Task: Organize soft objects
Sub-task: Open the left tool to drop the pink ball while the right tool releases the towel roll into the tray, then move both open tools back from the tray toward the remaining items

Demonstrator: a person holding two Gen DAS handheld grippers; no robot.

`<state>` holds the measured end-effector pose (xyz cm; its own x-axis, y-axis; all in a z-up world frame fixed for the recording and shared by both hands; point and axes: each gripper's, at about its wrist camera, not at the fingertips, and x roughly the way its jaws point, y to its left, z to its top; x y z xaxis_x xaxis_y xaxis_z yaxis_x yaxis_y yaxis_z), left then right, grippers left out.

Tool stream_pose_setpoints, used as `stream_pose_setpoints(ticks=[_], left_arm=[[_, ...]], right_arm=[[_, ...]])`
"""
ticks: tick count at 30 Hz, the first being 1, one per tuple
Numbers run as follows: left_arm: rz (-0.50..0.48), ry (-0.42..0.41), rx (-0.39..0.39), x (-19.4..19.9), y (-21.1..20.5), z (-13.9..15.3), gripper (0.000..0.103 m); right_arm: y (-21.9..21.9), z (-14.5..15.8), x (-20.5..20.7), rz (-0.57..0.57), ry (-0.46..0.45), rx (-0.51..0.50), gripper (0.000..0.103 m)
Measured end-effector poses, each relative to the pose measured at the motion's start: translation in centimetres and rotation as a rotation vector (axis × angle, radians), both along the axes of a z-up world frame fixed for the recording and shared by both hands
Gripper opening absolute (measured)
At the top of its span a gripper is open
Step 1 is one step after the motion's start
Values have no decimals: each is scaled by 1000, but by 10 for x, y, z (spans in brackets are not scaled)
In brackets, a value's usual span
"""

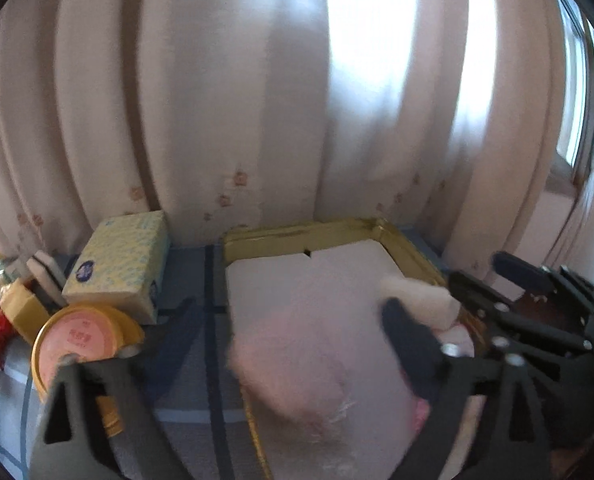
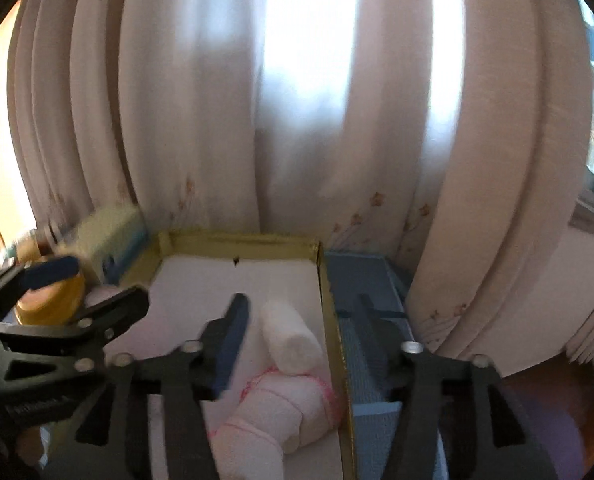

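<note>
A shallow gold-rimmed box (image 1: 297,236) (image 2: 237,240) with a white floor sits on the table. In the left wrist view a blurred pink soft bundle (image 1: 317,360) lies in the box between the wide-open fingers of my left gripper (image 1: 291,308), and neither pad presses on it. A white rolled cloth (image 1: 417,296) (image 2: 289,336) lies by the box's right wall. My right gripper (image 2: 301,300) (image 1: 485,276) stands open around the roll with gaps on both sides. A pale pink knit piece with red trim (image 2: 285,404) lies just in front of the roll. My left gripper (image 2: 101,280) shows at the left of the right wrist view.
A yellow tissue box (image 1: 121,264) and a round yellow tin with a pink lid (image 1: 77,336) stand left of the box, with small clutter beyond them. A blue checked tablecloth (image 2: 369,280) covers the table. Pale curtains (image 1: 217,100) hang close behind, with a window at the right.
</note>
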<state>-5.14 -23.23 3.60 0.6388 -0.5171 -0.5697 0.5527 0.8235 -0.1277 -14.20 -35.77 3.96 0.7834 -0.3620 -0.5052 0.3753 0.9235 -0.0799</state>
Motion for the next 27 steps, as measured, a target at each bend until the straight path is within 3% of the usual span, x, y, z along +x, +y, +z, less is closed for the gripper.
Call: stream_pose_setpoints(ticks=[2,6,12,16,27], left_arm=[[17,-17,-39,-1,9,3,103],[47,-74,-50,-7,21,5,103],[119,-168,-4,-11,36,1,103],[194,-278,46,-14,51,-2,103],[293,-327,70,-1,96,-12,103]], right_arm=[[1,4,-12,-12,-82,14,76],[12,10,-36,-80,-230,16,78],[34,7,-62,-188,-429,41,87],[46,3,-70,-235,-545,89,90],[92,-3,-57,-296,-618,53,94]])
